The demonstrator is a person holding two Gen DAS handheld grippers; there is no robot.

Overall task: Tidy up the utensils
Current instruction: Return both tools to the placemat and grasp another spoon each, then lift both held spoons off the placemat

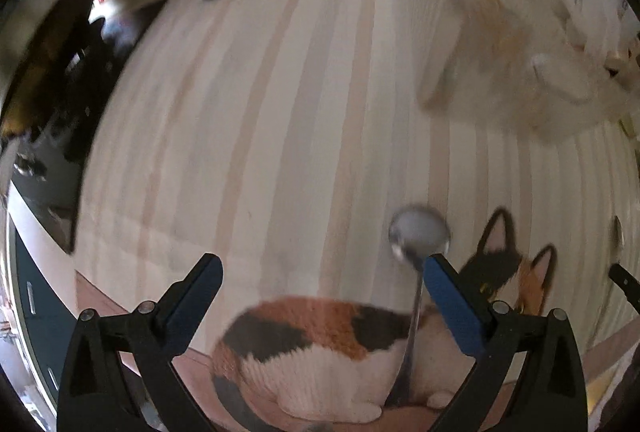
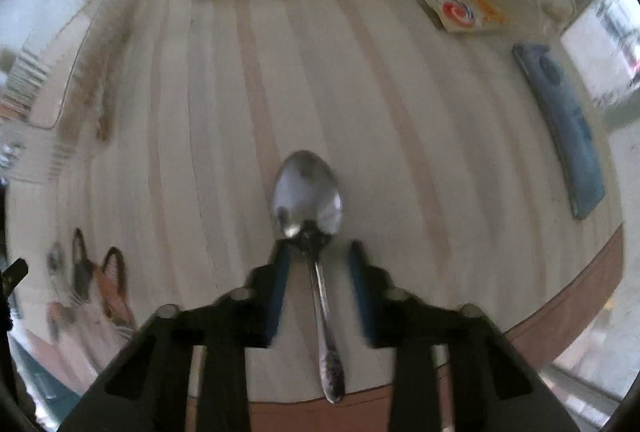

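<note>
While poised over striped, cat-printed bench cloth [image 2: 360, 80], noted: left gripper [image 1: 322, 274] jaws wide apart, empty; right gripper [image 2: 318, 258] jaws parted astride shiny metal spoon [image 2: 308, 200], contact not discernible. Spoon lay flat, bowl forward.

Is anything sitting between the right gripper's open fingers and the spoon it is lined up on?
Nothing visible. The spoon lies on the striped tablecloth with its handle between the right gripper fingers, gaps on both sides.
</note>
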